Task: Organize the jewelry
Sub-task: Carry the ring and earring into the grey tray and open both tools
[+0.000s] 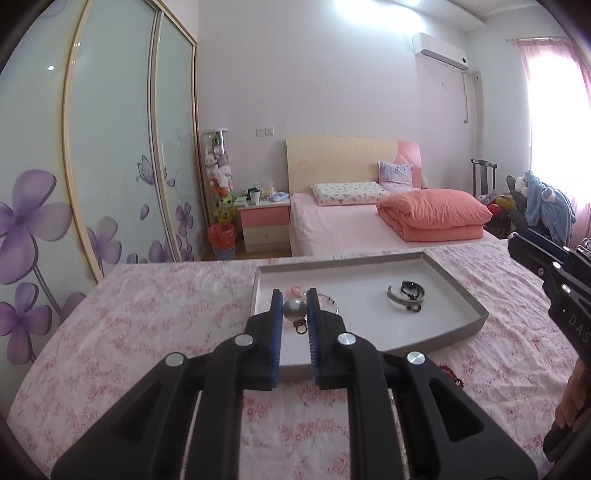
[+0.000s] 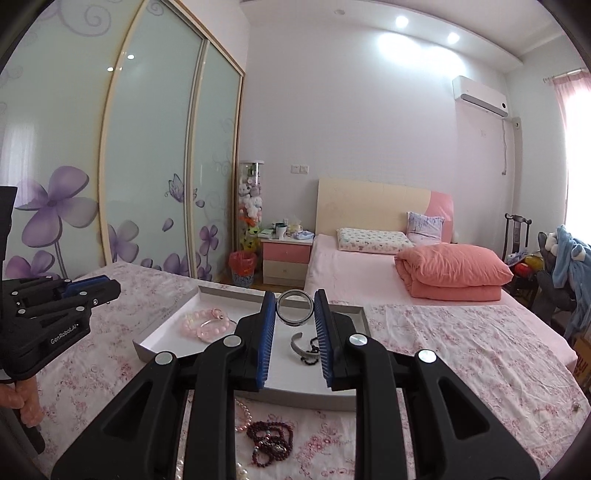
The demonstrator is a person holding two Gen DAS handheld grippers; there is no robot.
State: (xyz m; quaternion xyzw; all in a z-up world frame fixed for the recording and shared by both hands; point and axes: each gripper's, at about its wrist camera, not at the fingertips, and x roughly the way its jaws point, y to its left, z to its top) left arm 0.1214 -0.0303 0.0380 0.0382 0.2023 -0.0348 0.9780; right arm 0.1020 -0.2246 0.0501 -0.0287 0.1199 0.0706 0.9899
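The left hand-held gripper (image 1: 294, 308) is closed on a silver ball pendant (image 1: 294, 310), held above the near left part of the grey tray (image 1: 476, 315) on the flowered bed (image 1: 155, 332). The right hand-held gripper (image 2: 294, 308) clamps a ring-shaped bangle (image 2: 294, 308) upright above the same tray (pink bead bracelets (image 2: 205, 323) and a metal cuff (image 2: 301, 345) lie inside). Dark red beads (image 2: 269, 441) rest on the bed in front of it.

The bed (image 2: 369, 269) stands against the white far wall (image 2: 351, 110), pink sheet, cream and pink headboard (image 2: 373, 206). Left of the bed sits a pink nightstand (image 2: 286, 258), then a tall clear tube of soft toys (image 2: 251, 206) and a red bin (image 2: 242, 267). Further left run sliding wardrobe doors (image 2: 155, 147) with purple flowers. Above the bed's right side hangs an air conditioner (image 2: 480, 96). Right of the bed, a dark chair (image 2: 517, 236) and a bright window with pink curtain (image 1: 554, 92). Ceiling spotlights (image 2: 402, 21) glow
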